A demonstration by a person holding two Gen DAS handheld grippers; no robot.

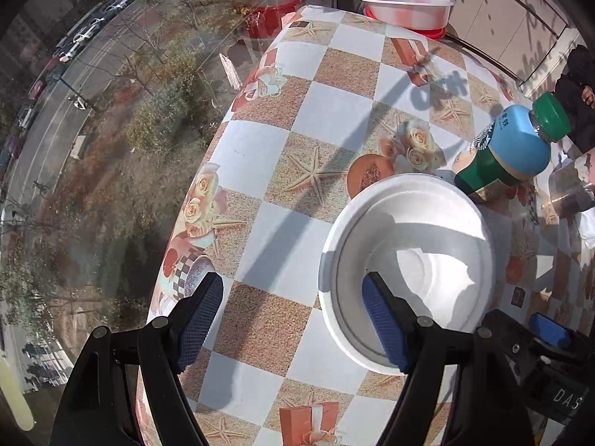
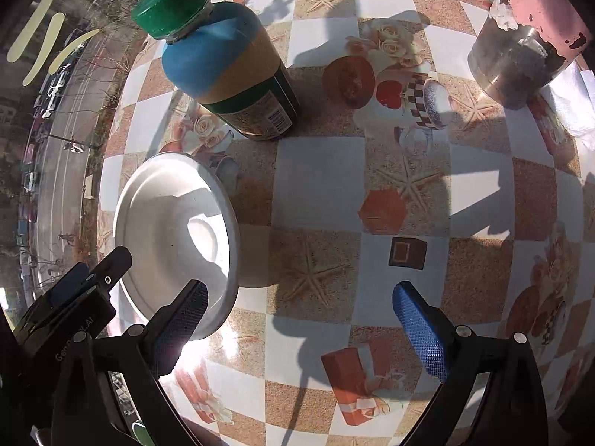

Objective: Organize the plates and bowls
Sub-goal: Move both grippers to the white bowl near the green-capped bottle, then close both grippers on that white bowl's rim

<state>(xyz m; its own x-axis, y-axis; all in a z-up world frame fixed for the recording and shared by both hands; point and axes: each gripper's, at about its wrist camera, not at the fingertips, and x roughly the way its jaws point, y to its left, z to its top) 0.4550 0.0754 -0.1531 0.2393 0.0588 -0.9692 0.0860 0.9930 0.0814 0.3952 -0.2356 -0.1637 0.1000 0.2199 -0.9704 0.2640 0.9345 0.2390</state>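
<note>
White foam bowl (image 1: 409, 252), upright on checkered seashell-print tablecloth (image 1: 260, 230) by window. Beside it: blue-labelled, green-capped bottle (image 1: 509, 148), writing unreadable. Left gripper (image 1: 293, 319), right gripper (image 2: 301, 330): both released, empty.

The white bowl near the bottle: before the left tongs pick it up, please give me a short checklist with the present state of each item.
1. Left tongs open: ok, both blue pads are spread wide.
2. White bowl empty: ok, nothing shows inside.
3. Bowl rim between the pads: not ok, one pad sits over the bowl, the other is over bare tablecloth.
4. Right tongs free: ok, open and holding nothing.
5. Bottle apart from the bowl: cannot tell, they stand very close.
6. Stack at the far edge, a white bowl on red ones, reachable: cannot tell.
</note>
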